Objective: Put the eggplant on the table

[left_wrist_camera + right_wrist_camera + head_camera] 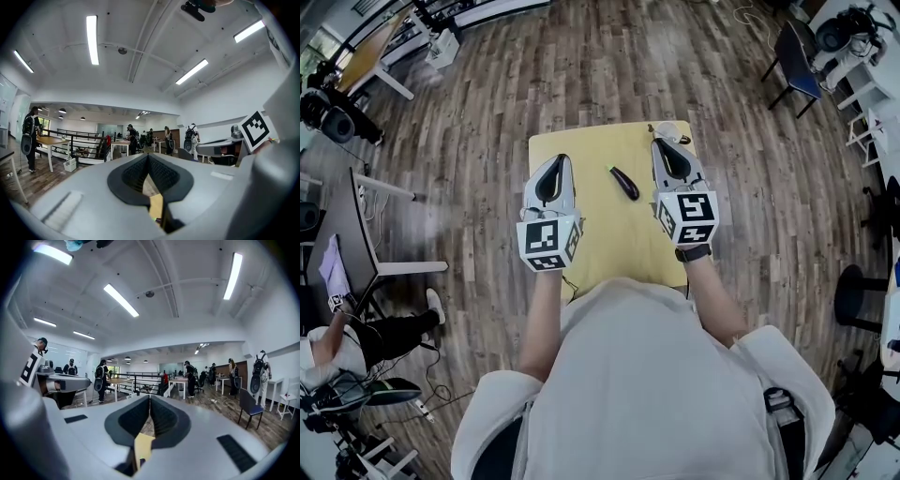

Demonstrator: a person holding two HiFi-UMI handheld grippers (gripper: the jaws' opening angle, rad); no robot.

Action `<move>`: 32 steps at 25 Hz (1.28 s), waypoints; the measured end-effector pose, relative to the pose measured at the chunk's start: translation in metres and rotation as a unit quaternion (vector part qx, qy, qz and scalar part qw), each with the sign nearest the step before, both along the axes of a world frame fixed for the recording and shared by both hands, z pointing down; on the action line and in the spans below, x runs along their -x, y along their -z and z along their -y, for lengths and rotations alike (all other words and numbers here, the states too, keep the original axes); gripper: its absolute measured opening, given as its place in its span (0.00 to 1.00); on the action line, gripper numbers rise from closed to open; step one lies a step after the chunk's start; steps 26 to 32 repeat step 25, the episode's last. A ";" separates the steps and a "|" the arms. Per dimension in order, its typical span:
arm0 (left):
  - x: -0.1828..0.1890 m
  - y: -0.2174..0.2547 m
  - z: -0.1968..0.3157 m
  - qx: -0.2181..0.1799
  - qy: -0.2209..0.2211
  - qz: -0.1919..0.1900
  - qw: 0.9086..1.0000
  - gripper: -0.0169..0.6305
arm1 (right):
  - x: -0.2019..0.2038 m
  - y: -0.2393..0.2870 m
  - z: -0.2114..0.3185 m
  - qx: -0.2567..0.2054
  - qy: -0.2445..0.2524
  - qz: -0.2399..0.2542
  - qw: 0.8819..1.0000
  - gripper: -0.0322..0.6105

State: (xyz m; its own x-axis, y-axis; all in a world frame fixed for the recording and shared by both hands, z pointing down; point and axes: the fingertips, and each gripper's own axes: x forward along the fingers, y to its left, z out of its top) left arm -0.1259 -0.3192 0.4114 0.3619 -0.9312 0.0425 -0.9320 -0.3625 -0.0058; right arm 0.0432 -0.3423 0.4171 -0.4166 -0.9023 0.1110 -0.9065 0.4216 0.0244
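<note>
Slender glossy eggplant [624, 182] lies on flat yellow table [602, 230].

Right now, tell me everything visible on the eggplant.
The eggplant is slender, dark purple and seemingly whole; its stem end is too small to make out. It lies flat on the yellow table, slanted from far-left to near-right, between the left gripper and right gripper. Only the table touches it.

We look down on a brown plank floor [487, 141]. Around us rise white walls [220, 103] and a white ceiling [47, 33] with long strip lights [92, 40]. A black railing [140, 379], pale desks [49, 140] and a blue chair [795, 56] stand farther off.
</note>
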 end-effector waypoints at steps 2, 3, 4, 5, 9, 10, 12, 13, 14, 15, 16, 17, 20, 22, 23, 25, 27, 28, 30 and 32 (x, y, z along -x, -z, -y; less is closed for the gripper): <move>0.002 0.002 -0.002 -0.003 0.002 -0.001 1.000 0.04 | 0.000 0.004 -0.004 -0.005 -0.003 0.003 1.000 0.07; 0.002 0.003 -0.003 -0.004 0.003 -0.001 1.000 0.04 | 0.000 0.006 -0.005 -0.006 -0.004 0.003 1.000 0.07; 0.001 0.004 -0.003 -0.005 0.004 0.000 1.000 0.04 | -0.001 0.007 -0.007 -0.007 -0.005 0.003 1.000 0.07; 0.000 0.005 -0.004 -0.007 0.004 0.001 1.000 0.04 | -0.002 0.008 -0.008 -0.007 -0.006 0.003 1.000 0.07; -0.002 0.008 -0.003 -0.011 0.002 0.003 1.000 0.04 | 0.001 0.011 -0.011 -0.009 -0.006 0.002 1.000 0.07; -0.002 0.008 -0.003 -0.011 0.002 0.003 1.000 0.04 | 0.002 0.012 -0.011 -0.009 -0.005 0.002 1.000 0.07; -0.004 0.008 -0.003 -0.012 0.001 0.002 1.000 0.04 | 0.002 0.011 -0.011 -0.009 -0.003 0.001 1.000 0.07; -0.005 0.008 -0.004 -0.012 0.000 0.002 1.000 0.04 | 0.002 0.011 -0.012 -0.009 -0.003 0.001 1.000 0.07; -0.006 0.008 -0.005 -0.012 -0.001 0.002 1.000 0.04 | 0.002 0.011 -0.014 -0.009 -0.003 0.001 1.000 0.07; -0.008 0.007 -0.006 -0.012 -0.001 0.001 1.000 0.04 | 0.001 0.010 -0.015 -0.008 -0.002 0.000 1.000 0.07; -0.009 0.007 -0.006 -0.012 -0.002 0.002 1.000 0.04 | 0.001 0.010 -0.016 -0.007 -0.001 -0.001 1.000 0.07; -0.009 0.007 -0.007 -0.012 -0.002 0.003 1.000 0.04 | 0.001 0.009 -0.017 -0.007 0.000 -0.002 1.000 0.07; -0.012 0.002 -0.007 -0.008 -0.001 0.005 1.000 0.04 | 0.000 0.004 -0.018 -0.004 0.002 -0.007 1.000 0.07; -0.013 -0.003 -0.008 0.000 0.000 0.002 1.000 0.04 | -0.001 0.000 -0.018 0.000 0.003 -0.010 1.000 0.07; -0.013 -0.005 -0.008 0.005 0.000 -0.001 1.000 0.04 | -0.001 -0.002 -0.018 0.003 0.004 -0.012 1.000 0.07; -0.013 -0.010 -0.007 0.016 0.001 -0.006 1.000 0.04 | -0.003 -0.007 -0.018 0.008 0.006 -0.015 1.000 0.07; -0.013 -0.010 -0.007 0.016 0.001 -0.006 1.000 0.04 | -0.003 -0.007 -0.018 0.008 0.006 -0.015 1.000 0.07; -0.013 -0.010 -0.007 0.016 0.001 -0.006 1.000 0.04 | -0.003 -0.007 -0.018 0.008 0.006 -0.015 1.000 0.07; -0.013 -0.010 -0.007 0.016 0.001 -0.006 1.000 0.04 | -0.003 -0.007 -0.018 0.008 0.006 -0.015 1.000 0.07; -0.013 -0.010 -0.007 0.016 0.001 -0.006 1.000 0.04 | -0.003 -0.007 -0.018 0.008 0.006 -0.015 1.000 0.07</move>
